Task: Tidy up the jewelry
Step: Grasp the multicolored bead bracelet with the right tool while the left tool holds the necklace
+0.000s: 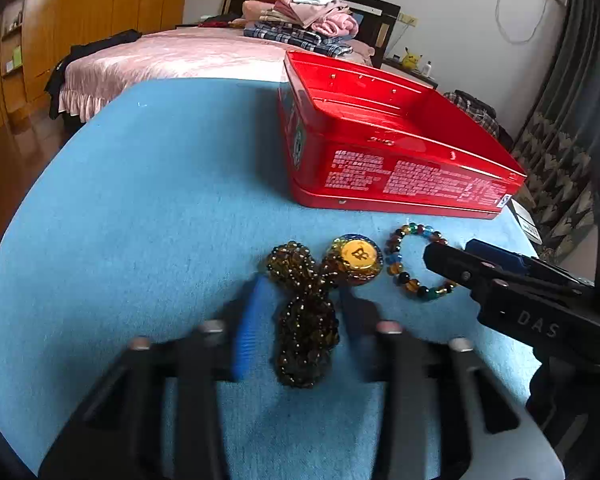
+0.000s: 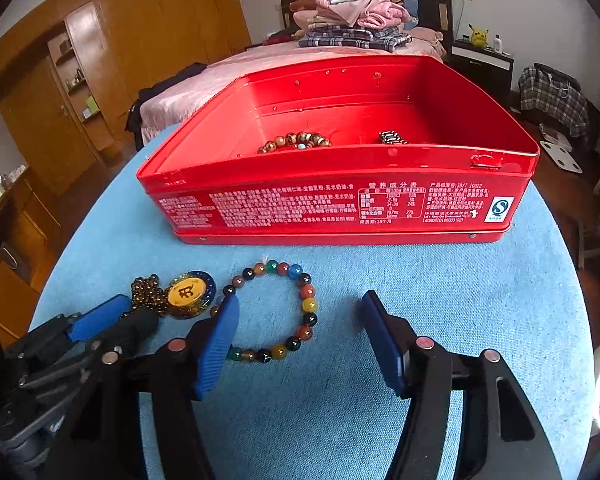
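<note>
Two bead strings already lie in the red tin (image 2: 340,200), but the dark necklace (image 1: 304,328) with its gold charm (image 1: 358,258) and the bright bracelet (image 2: 272,312) sit on the blue desk (image 2: 440,300) just before it. The left fingers (image 1: 300,320) are blurry, one each side of the necklace, so I cannot tell if they squeeze it. The right fingers (image 2: 300,344) stand wide apart around the bracelet, and only the tin's front wall is in the way.

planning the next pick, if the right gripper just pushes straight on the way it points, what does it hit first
Probably the blue cloth in front of the red tin. The right gripper points down at bare cloth; the multicoloured bead bracelet lies by its left finger, so that finger might clip it. Depth is unclear.
</note>
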A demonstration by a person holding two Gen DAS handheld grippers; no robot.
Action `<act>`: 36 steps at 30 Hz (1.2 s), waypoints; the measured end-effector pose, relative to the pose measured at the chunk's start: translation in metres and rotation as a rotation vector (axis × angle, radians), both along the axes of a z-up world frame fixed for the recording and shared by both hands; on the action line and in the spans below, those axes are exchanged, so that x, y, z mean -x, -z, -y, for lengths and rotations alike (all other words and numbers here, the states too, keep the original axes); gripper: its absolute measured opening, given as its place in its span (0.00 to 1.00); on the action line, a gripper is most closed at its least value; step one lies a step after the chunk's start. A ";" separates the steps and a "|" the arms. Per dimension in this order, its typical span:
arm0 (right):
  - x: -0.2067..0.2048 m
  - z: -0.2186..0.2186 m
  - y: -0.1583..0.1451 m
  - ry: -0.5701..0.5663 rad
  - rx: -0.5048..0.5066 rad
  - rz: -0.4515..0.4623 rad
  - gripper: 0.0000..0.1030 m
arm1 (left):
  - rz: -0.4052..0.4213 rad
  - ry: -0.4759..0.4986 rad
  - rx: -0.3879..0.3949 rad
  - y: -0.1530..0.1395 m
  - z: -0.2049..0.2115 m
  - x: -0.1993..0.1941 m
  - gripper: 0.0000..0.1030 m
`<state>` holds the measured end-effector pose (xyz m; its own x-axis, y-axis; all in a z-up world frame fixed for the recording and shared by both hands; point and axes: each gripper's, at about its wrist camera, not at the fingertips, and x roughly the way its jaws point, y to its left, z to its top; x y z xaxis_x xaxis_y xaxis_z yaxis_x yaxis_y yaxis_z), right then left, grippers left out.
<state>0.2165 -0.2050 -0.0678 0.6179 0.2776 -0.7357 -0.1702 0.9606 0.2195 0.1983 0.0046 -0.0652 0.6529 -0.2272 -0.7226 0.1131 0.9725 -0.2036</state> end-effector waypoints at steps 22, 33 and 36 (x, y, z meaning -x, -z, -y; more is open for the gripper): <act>-0.002 -0.016 0.002 -0.043 0.065 -0.006 0.08 | 0.005 -0.055 0.018 -0.002 -0.008 0.003 0.16; 0.022 0.000 -0.019 -0.064 -0.005 0.033 0.08 | 0.037 -0.057 0.035 -0.015 -0.005 0.012 0.15; 0.027 0.004 -0.035 -0.071 0.004 0.064 0.08 | 0.054 -0.053 0.040 -0.023 -0.003 0.014 0.15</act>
